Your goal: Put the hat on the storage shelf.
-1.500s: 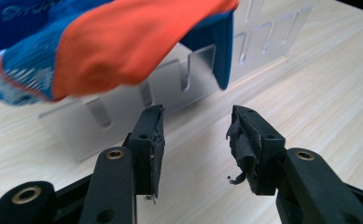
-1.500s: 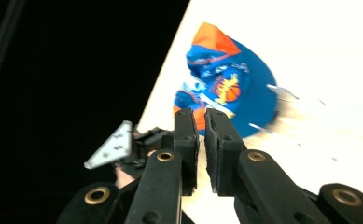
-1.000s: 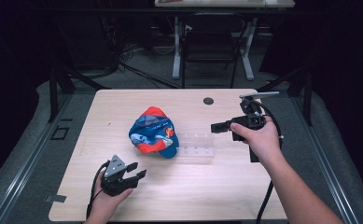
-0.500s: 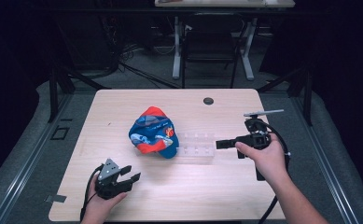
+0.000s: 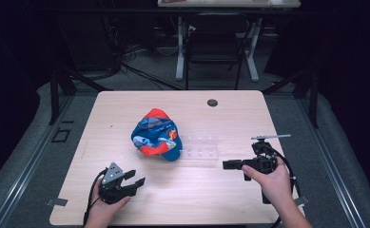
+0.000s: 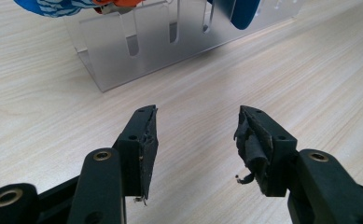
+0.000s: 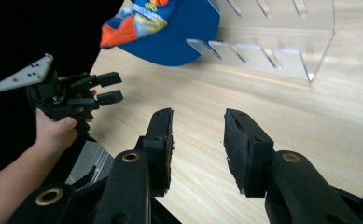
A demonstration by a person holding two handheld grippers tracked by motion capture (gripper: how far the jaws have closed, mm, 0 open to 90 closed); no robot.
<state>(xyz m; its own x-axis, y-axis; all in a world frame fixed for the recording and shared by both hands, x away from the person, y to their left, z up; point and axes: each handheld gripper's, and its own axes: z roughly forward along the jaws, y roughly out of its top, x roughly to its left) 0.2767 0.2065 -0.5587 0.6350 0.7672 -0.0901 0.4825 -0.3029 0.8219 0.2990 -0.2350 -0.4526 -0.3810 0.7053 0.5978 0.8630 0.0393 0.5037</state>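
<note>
A blue, red and orange printed fabric cap (image 5: 155,134) rests mid-tabletop (image 5: 268,114), leaning on the left end of a clear slotted acrylic rack (image 5: 200,147), probably perched there for display; both tongs, left (image 5: 136,182) and right (image 5: 229,165), sit empty and parted near the front edge, seemingly idle. The cap's blue brim points toward the person and rightward; the rack's long axis runs left to right.

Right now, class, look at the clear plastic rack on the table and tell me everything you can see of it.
The clear plastic rack looks like bent transparent acrylic: a low stand with a row of narrow rounded slots cut into its upper face. It sits flat on the wooden table, near the middle. A blue, red and orange cap rests against its left end and overlaps it. Both hand-held grippers are apart from it.
</note>
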